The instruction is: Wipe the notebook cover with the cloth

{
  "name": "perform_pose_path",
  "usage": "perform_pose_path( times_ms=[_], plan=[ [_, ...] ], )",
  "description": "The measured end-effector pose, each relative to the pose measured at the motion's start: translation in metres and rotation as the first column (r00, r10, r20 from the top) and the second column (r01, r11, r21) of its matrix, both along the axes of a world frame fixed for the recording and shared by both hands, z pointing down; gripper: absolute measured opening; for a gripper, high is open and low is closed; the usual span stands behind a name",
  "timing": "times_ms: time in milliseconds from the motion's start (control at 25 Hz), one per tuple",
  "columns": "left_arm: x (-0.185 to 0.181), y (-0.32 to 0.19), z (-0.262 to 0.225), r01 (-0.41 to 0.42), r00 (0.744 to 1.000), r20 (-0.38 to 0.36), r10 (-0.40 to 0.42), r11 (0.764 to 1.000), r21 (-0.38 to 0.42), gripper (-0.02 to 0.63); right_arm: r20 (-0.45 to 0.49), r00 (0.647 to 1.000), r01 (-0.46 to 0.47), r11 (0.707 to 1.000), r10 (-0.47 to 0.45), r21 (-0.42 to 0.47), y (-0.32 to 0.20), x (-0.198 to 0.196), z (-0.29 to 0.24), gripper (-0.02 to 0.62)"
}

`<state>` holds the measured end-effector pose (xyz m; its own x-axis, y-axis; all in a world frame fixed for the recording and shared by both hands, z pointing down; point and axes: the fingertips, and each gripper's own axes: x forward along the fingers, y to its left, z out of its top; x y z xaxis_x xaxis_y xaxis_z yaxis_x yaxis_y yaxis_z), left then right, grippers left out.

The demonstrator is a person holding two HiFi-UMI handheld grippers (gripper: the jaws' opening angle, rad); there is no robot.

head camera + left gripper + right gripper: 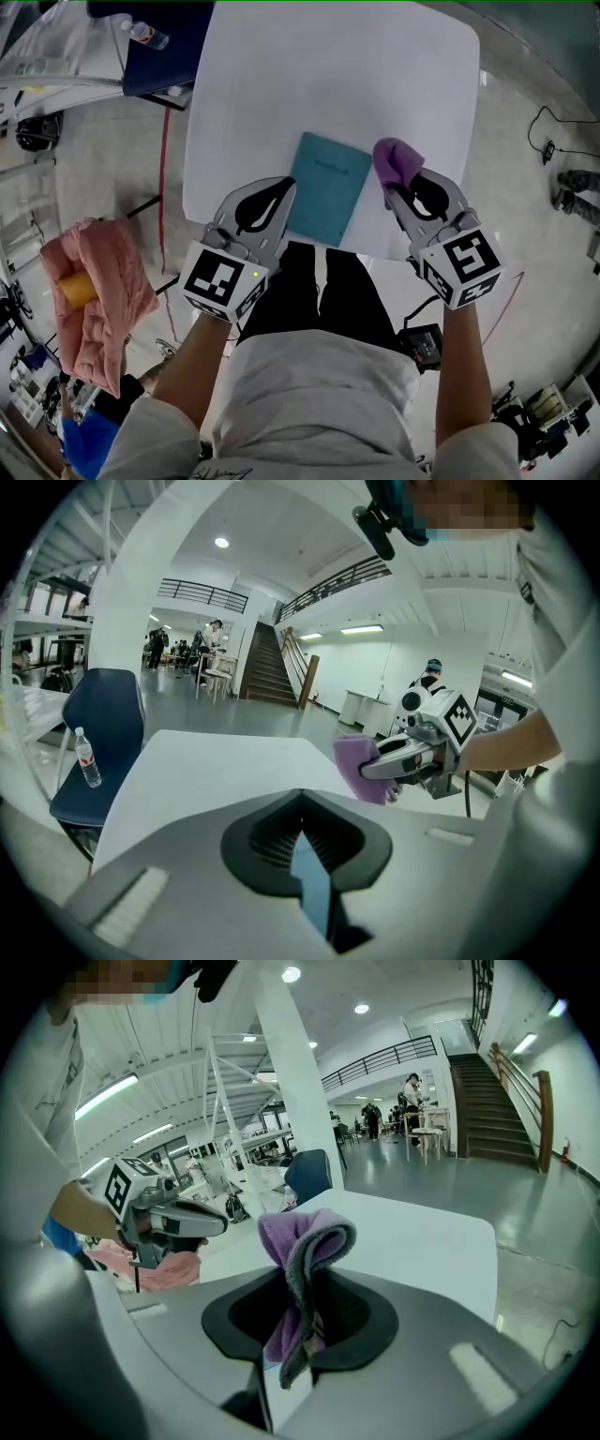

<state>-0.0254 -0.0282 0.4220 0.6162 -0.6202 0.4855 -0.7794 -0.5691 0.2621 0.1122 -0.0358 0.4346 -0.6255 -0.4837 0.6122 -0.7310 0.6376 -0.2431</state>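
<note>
A teal notebook [326,187] lies near the front edge of the white table [328,75]. My left gripper [281,192] is at its left edge, and the jaws look shut on the notebook [311,878], a blue sliver between them in the left gripper view. My right gripper [392,187] sits just right of the notebook, shut on a folded purple cloth [396,161]. The cloth [300,1241] sticks up out of the jaws in the right gripper view and hangs above the table, off the cover. It also shows as the purple cloth [354,766] in the left gripper view.
A pink fabric pile [98,291] with a yellow object lies on the floor at the left. A dark blue chair [98,752] with a water bottle [86,758] stands at the table's far left corner. Cables run across the floor at the right.
</note>
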Motion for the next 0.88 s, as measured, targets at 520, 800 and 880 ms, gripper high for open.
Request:
perform_pose_path(
  times_ms=[520,800,880],
  plan=[
    [-0.013,0.007,0.038,0.027,0.999,-0.026,-0.028,0.999,-0.029,-0.002,-0.124,0.991,0.041,0.998,-0.047,-0.052,-0.005,-0.007,0.053,0.104],
    [-0.028,0.010,0.057,0.046,0.999,-0.012,-0.046,0.998,-0.052,-0.002,-0.268,0.953,0.121,0.988,-0.142,-0.094,-0.009,-0.015,0.087,0.104],
    [-0.032,0.009,0.060,0.053,0.999,-0.010,-0.053,0.998,-0.046,-0.002,-0.318,0.933,0.145,0.984,-0.170,-0.101,-0.009,-0.015,0.098,0.104]
  ],
)
